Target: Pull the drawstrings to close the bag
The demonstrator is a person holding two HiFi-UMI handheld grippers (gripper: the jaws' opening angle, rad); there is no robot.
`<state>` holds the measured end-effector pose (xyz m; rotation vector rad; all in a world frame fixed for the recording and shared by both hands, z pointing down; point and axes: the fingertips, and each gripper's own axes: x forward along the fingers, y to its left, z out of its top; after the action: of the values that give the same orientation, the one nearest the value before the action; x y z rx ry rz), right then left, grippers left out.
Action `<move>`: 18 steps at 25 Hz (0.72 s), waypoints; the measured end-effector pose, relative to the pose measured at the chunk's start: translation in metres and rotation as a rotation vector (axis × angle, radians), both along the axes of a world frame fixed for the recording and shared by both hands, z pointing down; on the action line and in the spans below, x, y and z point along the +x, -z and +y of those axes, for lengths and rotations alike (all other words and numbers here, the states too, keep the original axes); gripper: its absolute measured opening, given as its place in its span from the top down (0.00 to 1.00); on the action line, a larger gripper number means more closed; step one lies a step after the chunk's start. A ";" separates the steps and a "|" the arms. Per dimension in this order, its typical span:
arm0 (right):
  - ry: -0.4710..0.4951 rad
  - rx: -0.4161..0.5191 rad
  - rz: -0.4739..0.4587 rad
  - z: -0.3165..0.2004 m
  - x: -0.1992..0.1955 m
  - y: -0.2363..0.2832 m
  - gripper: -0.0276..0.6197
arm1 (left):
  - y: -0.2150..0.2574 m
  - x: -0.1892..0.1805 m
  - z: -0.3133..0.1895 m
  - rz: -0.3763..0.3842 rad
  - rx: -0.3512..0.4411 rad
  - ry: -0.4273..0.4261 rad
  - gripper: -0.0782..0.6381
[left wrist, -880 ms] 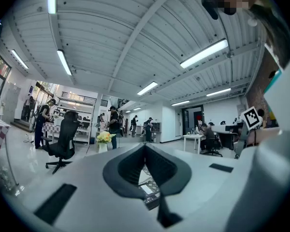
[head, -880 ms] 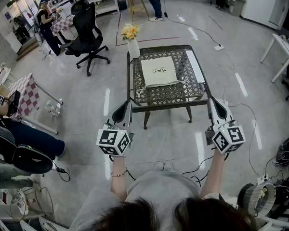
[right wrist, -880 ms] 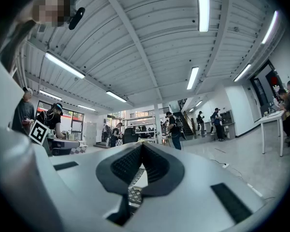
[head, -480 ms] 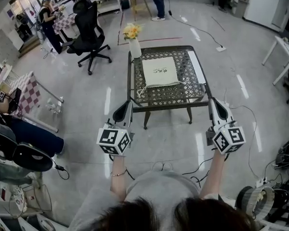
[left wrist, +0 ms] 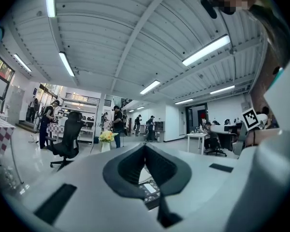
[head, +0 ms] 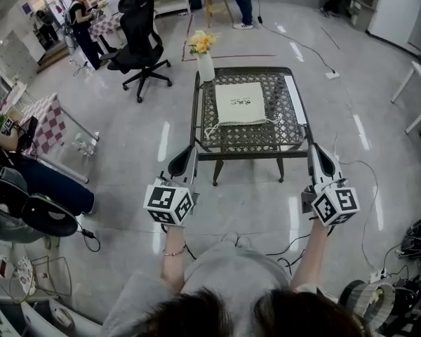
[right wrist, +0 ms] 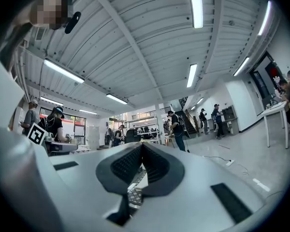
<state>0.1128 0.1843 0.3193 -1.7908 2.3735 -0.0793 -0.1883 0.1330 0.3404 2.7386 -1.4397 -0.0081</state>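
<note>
The left hand-held gripper (head: 186,159) is being held out level in front of the person, its jaws clenched together on nothing; the right hand-held gripper (head: 318,159) is doing the same on the other side, pressed shut and empty; both are hanging over bare floor, short of the desk (head: 288,140) and touching nothing on it.

To my eye the job is not begun; the bag (head: 240,104) is lying flat in the middle of the desk, pale cloth with a small dark print, its mouth seeming to face the person; the drawstrings (head: 212,129) are trailing loose off its near corners onto the metal lattice, so the mouth is looking slack and unpulled; everything is waiting to be done, I would say: stepping in, opening the jaws, taking a cord in each one and drawing them apart until the cloth gathers.

The desk is a dark metal frame with an open lattice top; a white strip (head: 295,100) is lying along its right edge, and a white vase (head: 205,65) of yellow flowers is standing at its far left corner; beyond it a black office chair (head: 144,44) is sitting on the glossy grey floor, a cable (head: 302,48) is running across the floor to the right, and people are working at benches along the far wall.
</note>
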 end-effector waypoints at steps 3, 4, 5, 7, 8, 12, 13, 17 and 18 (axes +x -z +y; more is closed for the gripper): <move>0.014 -0.005 -0.010 -0.005 -0.003 -0.005 0.92 | -0.009 -0.004 0.000 -0.005 -0.021 0.018 0.86; 0.017 -0.007 -0.014 -0.006 -0.003 -0.008 0.92 | -0.011 -0.005 0.000 -0.007 -0.027 0.022 0.86; 0.017 -0.011 -0.017 -0.008 -0.003 -0.010 0.92 | -0.014 -0.005 -0.001 -0.009 -0.032 0.025 0.86; 0.011 -0.028 -0.021 -0.014 -0.003 -0.016 0.92 | -0.017 -0.006 -0.003 -0.015 -0.041 0.028 0.86; 0.008 -0.037 -0.022 -0.017 -0.003 -0.019 0.92 | -0.019 -0.007 -0.005 -0.019 -0.045 0.028 0.86; 0.010 -0.041 -0.026 -0.031 -0.004 -0.023 0.92 | -0.024 -0.010 -0.019 -0.021 -0.053 0.031 0.86; 0.008 -0.042 -0.025 -0.035 -0.004 -0.023 0.92 | -0.025 -0.010 -0.024 -0.019 -0.053 0.031 0.86; -0.006 -0.052 -0.015 -0.056 0.003 -0.024 0.92 | -0.028 -0.004 -0.048 -0.012 -0.053 0.022 0.86; -0.006 -0.054 -0.014 -0.062 0.004 -0.025 0.92 | -0.028 -0.003 -0.055 -0.012 -0.052 0.019 0.86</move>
<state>0.1167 0.1220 0.3439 -1.8143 2.3782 -0.1555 -0.1912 0.0776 0.3681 2.6884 -1.4471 0.0442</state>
